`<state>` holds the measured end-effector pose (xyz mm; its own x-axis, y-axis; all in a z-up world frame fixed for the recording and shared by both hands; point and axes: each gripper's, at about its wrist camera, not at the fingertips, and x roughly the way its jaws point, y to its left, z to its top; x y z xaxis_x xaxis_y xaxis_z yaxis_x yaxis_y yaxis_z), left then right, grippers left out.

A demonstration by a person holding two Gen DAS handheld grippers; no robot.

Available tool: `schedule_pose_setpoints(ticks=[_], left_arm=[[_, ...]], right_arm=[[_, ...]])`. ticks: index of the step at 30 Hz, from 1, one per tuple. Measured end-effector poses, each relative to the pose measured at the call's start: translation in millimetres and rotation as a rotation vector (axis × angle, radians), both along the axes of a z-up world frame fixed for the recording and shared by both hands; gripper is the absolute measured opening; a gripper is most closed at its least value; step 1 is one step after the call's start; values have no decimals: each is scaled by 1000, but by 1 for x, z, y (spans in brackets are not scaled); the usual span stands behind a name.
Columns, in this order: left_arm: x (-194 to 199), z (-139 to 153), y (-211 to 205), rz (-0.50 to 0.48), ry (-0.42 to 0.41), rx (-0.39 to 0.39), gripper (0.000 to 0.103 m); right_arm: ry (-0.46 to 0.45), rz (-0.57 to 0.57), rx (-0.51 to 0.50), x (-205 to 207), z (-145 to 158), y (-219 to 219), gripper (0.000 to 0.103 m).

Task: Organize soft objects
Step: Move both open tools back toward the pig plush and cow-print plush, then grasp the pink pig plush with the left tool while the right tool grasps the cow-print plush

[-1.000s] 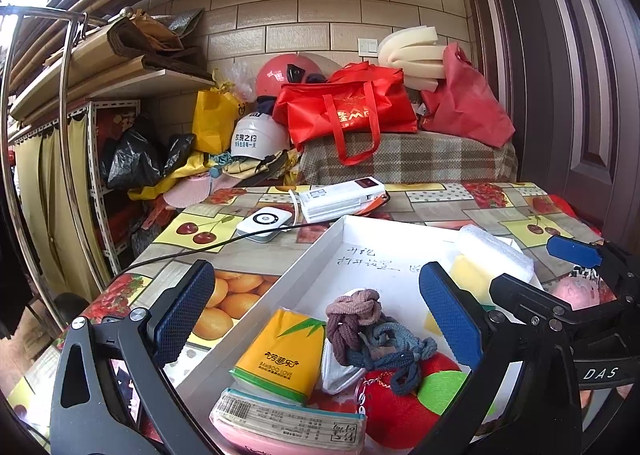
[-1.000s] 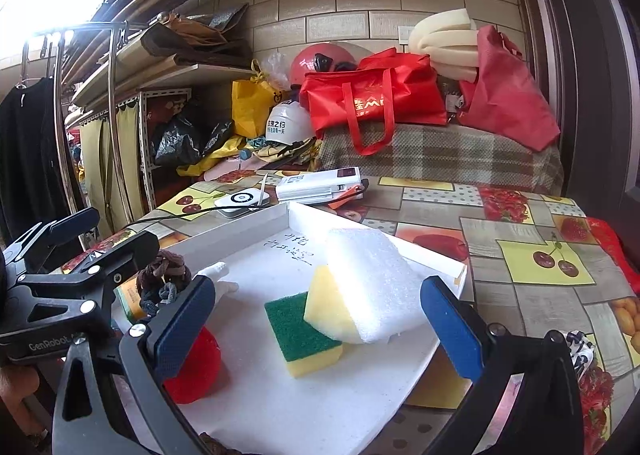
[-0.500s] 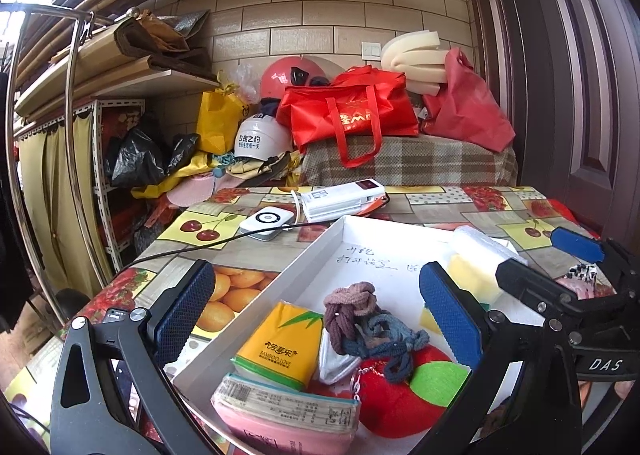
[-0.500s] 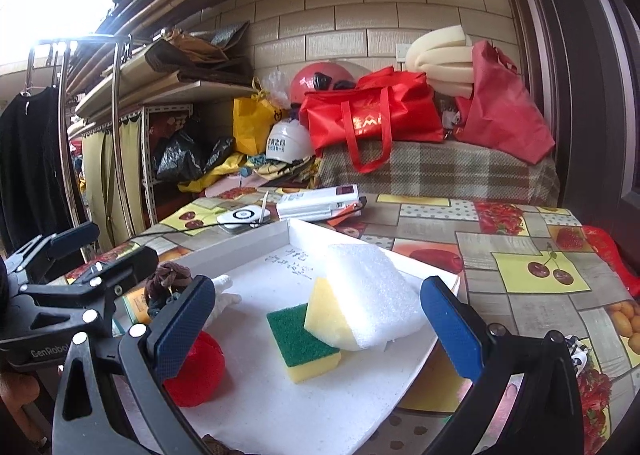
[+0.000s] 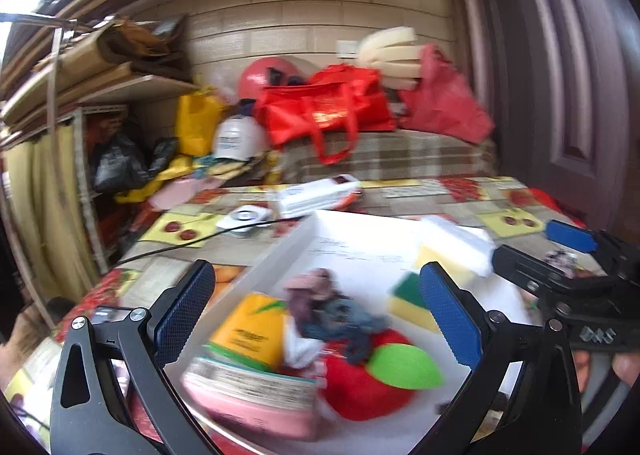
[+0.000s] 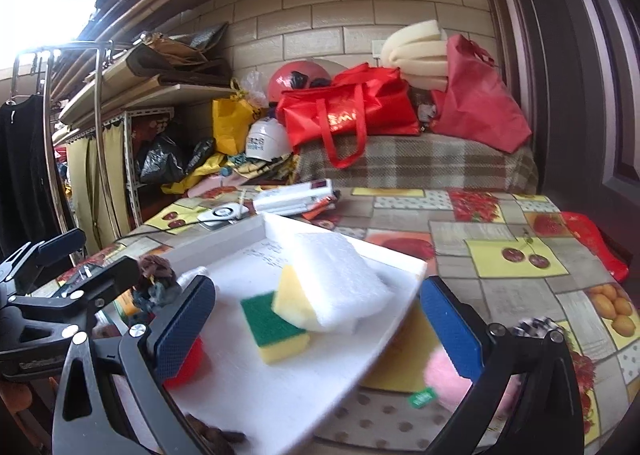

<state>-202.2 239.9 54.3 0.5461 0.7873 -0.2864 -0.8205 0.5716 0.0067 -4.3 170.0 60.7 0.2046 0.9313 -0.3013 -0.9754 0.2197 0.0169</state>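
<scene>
A white tray (image 6: 280,395) on the table holds soft things: a white foam block (image 6: 336,279) on a yellow sponge, a green and yellow scrub sponge (image 6: 276,329), a red and green plush (image 5: 376,375), a bundle of knotted cloth (image 5: 332,303), a yellow tissue pack (image 5: 252,331) and a pink pack (image 5: 252,395). My left gripper (image 5: 316,315) is open and empty above the tray's near left part. My right gripper (image 6: 316,331) is open and empty over the tray's right part. A pink soft thing (image 6: 444,375) lies on the table just right of the tray.
A fruit-pattern cloth covers the table (image 6: 520,255). Behind the tray lie a white box (image 6: 296,197) and a small white device (image 6: 224,213) with a black cable. Red bags (image 6: 348,111), helmets and foam are piled at the back. A door (image 6: 592,75) stands at right.
Both grippers have lifted and drawn back a little from the tray. The left view is now blurred by motion. The pink soft thing has come into the right view.
</scene>
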Motion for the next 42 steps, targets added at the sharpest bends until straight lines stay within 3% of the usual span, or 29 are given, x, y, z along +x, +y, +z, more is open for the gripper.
schedule_pose_setpoints(ticks=[5,12,14,17,20,27,33,35,36,42], left_arm=[[24,2,-33,-132,58,59,103],[83,-2,-100,-340,211,169,103],[103,-3,-115,-397,236,163,103],[133,-3,-129,-440,243,135,103],[168,-3,-126,-423,241,82,103],[239,-16,-87,-343,327,-84,103],[274,-34,-72,-327,460,-153,102],[280,-41,-69,-349,496,-186,85],[280,-41,-69,-353,496,-191,66],[235,-38,-81,-459,384,-293,65]], right_arm=[[64,-53,-34,34,-2,-18,103],[508,-277,-57,156,-28,-63,103],[563,-353,-47,184,-34,-81,103],[558,-438,-23,212,-32,-109,103],[522,-494,11,226,-26,-132,103],[603,-451,22,242,-35,-137,103],[641,-430,21,248,-37,-135,103],[636,-413,11,246,-35,-132,103],[631,-408,10,245,-35,-131,103],[540,-347,39,228,-23,-129,103]])
